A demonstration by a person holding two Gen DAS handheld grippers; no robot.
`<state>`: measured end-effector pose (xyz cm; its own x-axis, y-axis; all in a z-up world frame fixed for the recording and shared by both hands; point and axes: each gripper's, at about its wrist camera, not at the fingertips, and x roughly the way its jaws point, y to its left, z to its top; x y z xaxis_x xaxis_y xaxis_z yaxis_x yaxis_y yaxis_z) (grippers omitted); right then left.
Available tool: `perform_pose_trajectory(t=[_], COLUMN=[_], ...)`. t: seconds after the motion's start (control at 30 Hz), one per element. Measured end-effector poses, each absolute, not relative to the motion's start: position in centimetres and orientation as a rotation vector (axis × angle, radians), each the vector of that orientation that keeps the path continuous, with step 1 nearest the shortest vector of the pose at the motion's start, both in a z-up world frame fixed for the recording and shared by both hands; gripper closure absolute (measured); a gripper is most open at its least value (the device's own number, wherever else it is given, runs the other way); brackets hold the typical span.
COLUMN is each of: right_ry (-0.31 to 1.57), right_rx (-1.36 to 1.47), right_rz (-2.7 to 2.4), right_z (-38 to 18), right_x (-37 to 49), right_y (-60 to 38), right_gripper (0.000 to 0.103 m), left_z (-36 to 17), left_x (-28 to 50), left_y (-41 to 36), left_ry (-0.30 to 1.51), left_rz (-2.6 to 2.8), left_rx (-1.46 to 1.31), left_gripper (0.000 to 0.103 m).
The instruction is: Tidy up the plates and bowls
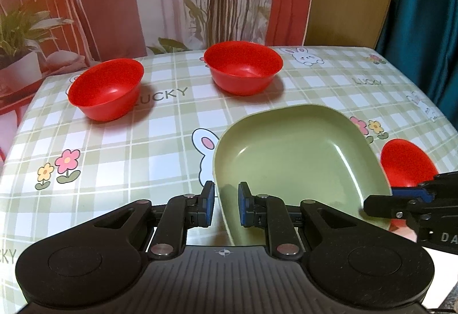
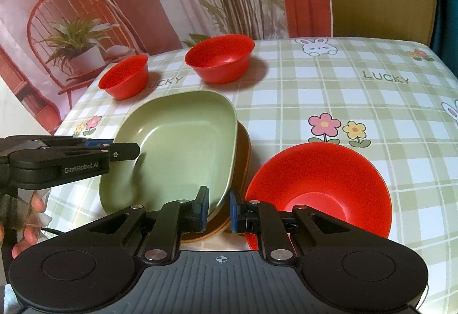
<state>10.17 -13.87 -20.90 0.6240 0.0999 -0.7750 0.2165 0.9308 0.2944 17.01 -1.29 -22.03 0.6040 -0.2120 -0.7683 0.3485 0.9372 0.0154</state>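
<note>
Table [image 2: 357, 102] with checked rabbit cloth carries everything. Green plate [image 2: 183, 142] sits near-centre, nested on a brown plate [image 2: 246, 148] whose rim shows only along its right and near edges. Judgement: the step in hand is settling green squarely onto brown to make 1 plate stack.

3 red bowls, all upright and empty: near bowl [image 2: 329, 188] just right of the plates, rim close to the brown edge, contact unclear; far middle bowl [image 2: 220, 56] and far left bowl [image 2: 126, 76] well apart from the stack.

Left gripper [image 1: 226, 204] is clamped on the green plate's near-left rim, 1 pad inside the wall, 1 outside. Right gripper [image 2: 219, 208] has its jaws nearly together over the near-right edge of the stack; it looks pinched on the green rim, though whether the brown rim is caught too I cannot tell.

To do it well: keep both grips level so the plate does not tilt, lower until the rims seat evenly all round, release 1 side at a time, and lift straight out. Watch the near bowl; a sideways pull could knock it. Bowls probably nest next.
</note>
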Motion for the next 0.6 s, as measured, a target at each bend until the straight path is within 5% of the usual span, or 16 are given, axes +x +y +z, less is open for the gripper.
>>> perform_pose_trajectory(t=[0.6], right_ry=[0.904], right_rx=[0.371], right_rz=[-0.059], right_z=[-20.94], right_x=[10.11], right_y=[-13.88], right_gripper=[0.086], left_z=[-22.38], left_x=[17.18], left_y=[-1.13], left_ry=[0.871], left_rz=[-0.316], left_rx=[0.175], left_gripper=[0.084])
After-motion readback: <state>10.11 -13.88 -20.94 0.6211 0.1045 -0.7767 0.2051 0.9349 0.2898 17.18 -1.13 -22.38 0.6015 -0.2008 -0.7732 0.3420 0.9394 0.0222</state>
